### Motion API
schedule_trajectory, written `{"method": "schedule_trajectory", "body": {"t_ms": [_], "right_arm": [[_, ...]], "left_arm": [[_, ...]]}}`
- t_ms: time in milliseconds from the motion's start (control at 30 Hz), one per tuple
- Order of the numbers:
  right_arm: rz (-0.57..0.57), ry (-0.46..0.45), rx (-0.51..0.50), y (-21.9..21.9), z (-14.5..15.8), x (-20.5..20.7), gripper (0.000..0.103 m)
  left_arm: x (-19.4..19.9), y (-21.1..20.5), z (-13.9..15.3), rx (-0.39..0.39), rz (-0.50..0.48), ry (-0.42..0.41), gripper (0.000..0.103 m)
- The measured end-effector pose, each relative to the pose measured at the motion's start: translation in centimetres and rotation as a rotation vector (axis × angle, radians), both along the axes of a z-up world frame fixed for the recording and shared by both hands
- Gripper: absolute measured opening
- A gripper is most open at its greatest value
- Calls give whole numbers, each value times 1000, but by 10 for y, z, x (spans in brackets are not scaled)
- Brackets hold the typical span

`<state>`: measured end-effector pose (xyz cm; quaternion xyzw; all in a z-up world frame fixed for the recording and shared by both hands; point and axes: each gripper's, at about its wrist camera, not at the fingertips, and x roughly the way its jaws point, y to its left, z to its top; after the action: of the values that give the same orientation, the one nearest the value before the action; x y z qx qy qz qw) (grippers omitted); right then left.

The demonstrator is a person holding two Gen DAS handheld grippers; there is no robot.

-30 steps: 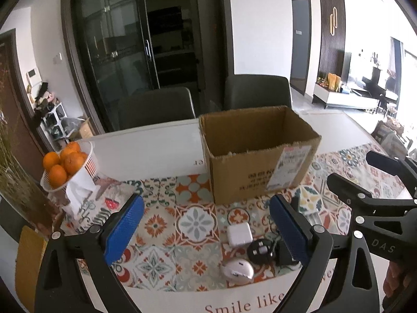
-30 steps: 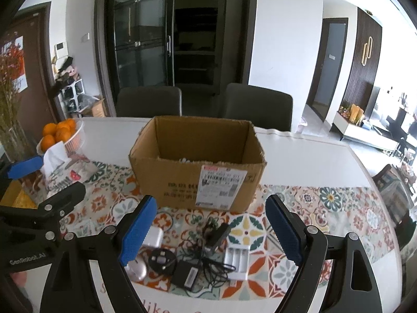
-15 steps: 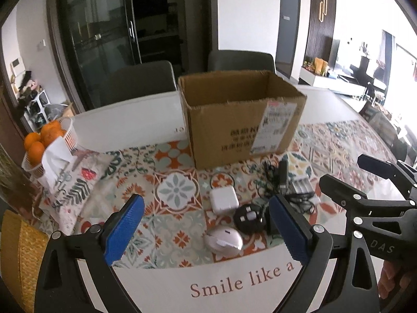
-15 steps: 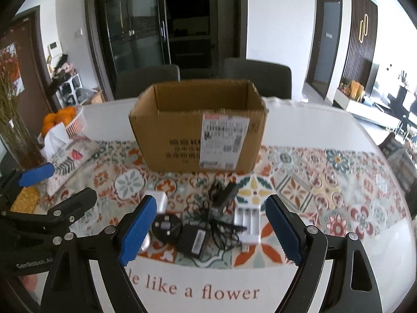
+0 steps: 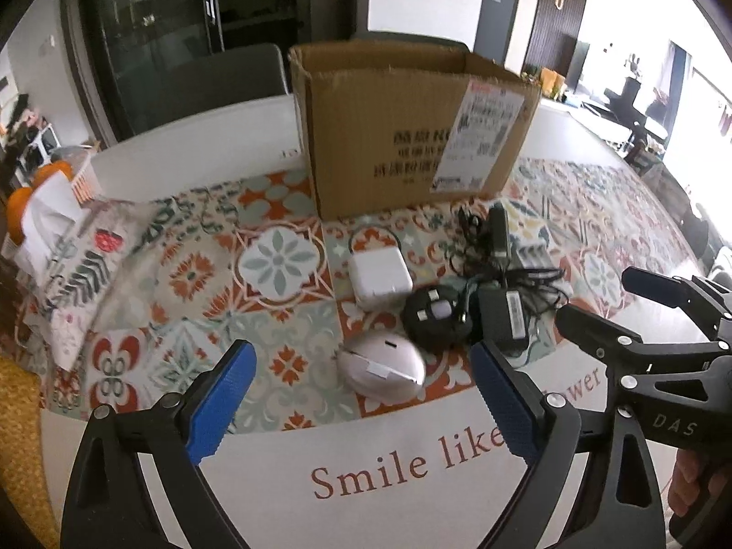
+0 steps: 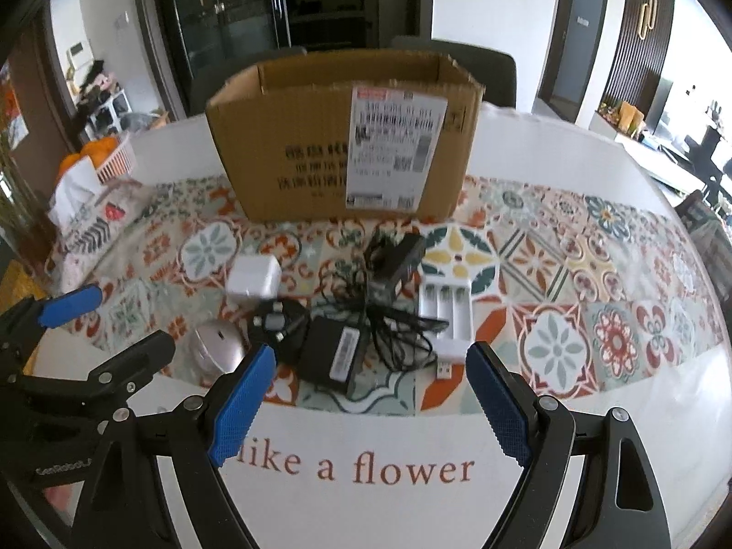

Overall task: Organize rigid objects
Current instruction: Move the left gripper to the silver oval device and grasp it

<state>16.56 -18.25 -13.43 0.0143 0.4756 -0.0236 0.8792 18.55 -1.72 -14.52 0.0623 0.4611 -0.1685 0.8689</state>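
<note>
Box: cardboard box [image 6: 347, 146], upper centre of frame, open-topped.
Items: white charger [image 5: 379, 276], round plug [image 5: 437, 315], silver mouse [image 5: 382, 366], black adapter [image 6: 336, 352], battery charger [image 6: 446, 309], clustered on desk [image 6: 572, 434] before box.
Left gripper [image 5: 361, 405]: fingers spread, empty.
Right gripper [image 6: 366, 405]: fingers spread, empty.
Advice: mouse is best straddled squarely; tangled cables avoided.

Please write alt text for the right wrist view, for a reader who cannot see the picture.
The open right gripper hovers over small electronics on a patterned tablecloth: a black power adapter with tangled cable, a white battery charger, a white cube charger and a silver mouse. An open cardboard box stands behind them.
</note>
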Motion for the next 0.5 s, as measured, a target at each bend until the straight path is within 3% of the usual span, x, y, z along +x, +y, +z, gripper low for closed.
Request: {"method": "schedule_trajectory", "body": {"t_ms": [500], "right_arm": [[-43, 168, 3, -9, -56, 8, 85]], "left_arm": [[23, -21, -55, 51, -99, 119, 86]]}}
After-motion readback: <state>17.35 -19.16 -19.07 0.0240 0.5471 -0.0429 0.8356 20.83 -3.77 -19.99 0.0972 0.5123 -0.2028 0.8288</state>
